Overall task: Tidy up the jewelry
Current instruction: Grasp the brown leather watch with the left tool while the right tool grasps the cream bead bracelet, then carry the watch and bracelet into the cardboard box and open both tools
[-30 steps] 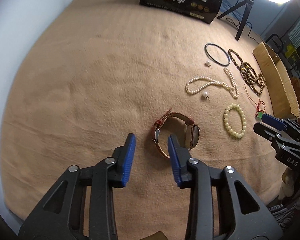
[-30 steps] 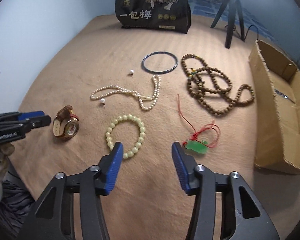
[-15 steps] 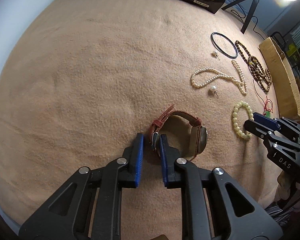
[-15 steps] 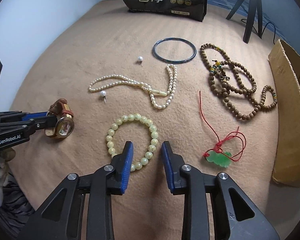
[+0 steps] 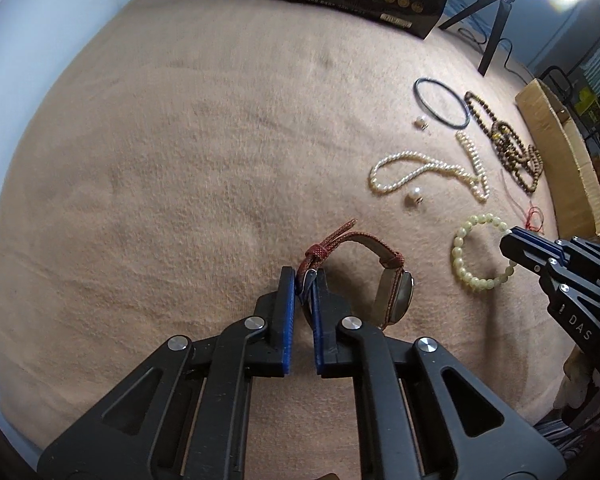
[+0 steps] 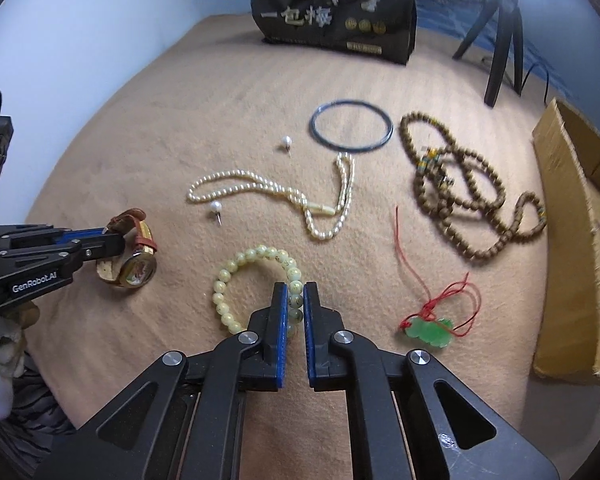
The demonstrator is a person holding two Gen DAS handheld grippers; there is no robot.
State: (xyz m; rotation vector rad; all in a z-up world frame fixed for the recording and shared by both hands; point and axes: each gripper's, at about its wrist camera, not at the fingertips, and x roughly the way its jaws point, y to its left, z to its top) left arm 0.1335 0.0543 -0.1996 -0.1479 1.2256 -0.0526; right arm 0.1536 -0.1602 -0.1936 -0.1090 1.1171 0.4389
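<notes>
Bare blanket [image 5: 172, 184] lies open leftward; cardboard box [image 6: 576, 240] walls the right edge.

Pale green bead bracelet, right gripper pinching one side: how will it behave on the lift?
The bead bracelet looks strung, not rigid, so it will probably sag into a drooping loop below the right gripper. The pads hold only a couple of round, glossy beads, so these may slip or rotate. It is small and probably light; a swing seems likelier than a drop.
</notes>
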